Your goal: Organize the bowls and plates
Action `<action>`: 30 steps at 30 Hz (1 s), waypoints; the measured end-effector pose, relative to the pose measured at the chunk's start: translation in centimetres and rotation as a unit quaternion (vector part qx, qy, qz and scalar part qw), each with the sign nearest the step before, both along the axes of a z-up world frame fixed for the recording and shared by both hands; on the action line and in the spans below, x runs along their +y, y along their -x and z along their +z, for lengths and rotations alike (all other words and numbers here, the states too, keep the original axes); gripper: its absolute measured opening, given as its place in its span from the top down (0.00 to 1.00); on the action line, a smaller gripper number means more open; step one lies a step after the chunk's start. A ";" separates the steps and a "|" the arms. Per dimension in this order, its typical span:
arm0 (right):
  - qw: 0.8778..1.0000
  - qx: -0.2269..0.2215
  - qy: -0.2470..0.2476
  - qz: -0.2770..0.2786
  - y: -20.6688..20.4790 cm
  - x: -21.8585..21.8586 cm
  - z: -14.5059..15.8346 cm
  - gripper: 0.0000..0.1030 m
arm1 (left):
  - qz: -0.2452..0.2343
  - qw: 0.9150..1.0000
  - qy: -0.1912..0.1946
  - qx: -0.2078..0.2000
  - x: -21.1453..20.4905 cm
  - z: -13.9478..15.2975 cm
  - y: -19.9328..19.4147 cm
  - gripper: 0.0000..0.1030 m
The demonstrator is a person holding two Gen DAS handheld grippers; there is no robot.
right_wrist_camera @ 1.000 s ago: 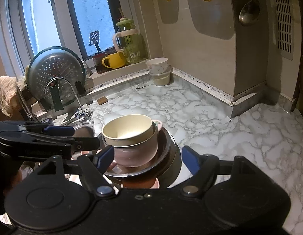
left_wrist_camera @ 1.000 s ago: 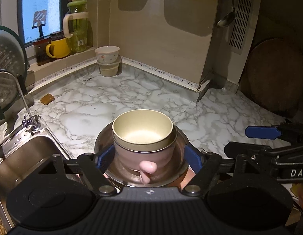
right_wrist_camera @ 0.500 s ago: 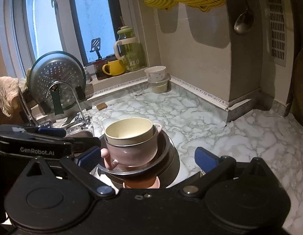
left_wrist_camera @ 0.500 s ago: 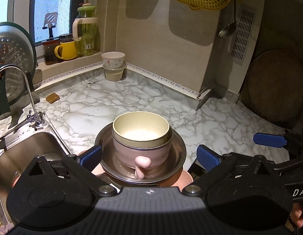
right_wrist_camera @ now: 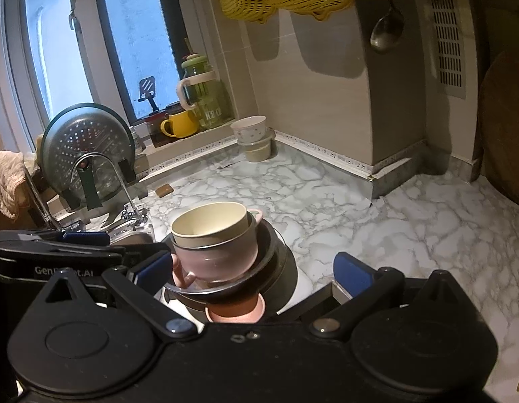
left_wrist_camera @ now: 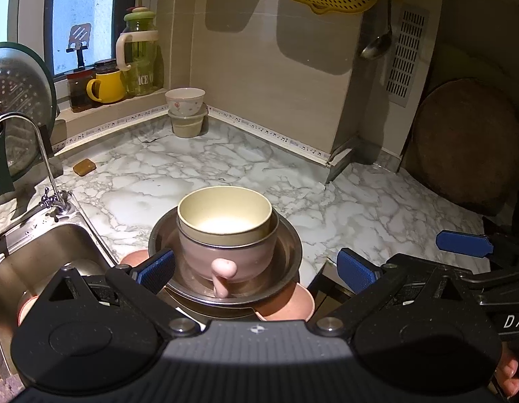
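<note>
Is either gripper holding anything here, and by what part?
Nothing is held. Left gripper and right gripper are both open around the stacked bowls.

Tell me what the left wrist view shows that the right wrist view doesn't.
Only the left wrist view shows the sink basin and the front handle of the pink bowl.

Only the right wrist view shows the beige cloth draped at far left.

Both show the cream bowl nested in the pink bowl inside the steel basin, plus both open tools: left tool, right tool.
</note>
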State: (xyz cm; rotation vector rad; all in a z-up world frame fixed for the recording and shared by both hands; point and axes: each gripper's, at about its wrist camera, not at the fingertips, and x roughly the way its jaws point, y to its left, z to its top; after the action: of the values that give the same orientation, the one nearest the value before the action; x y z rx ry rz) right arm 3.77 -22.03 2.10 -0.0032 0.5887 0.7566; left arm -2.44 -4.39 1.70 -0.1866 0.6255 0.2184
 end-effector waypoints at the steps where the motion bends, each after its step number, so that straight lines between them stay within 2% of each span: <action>1: 1.000 0.002 -0.002 -0.002 0.0 -0.1 0.0 0.01 | 0.000 1.000 0.001 0.001 -0.1 0.0 0.0 0.00; 30: 1.000 0.007 -0.005 -0.009 0.6 -1.1 0.0 0.01 | 0.002 1.000 -0.009 0.001 -1.2 0.1 0.5 0.00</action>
State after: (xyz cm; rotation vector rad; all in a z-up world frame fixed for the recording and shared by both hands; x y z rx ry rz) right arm 3.17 -23.09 2.05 0.0171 0.5978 0.7432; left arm -2.97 -5.55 1.82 -0.1712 0.6253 0.2287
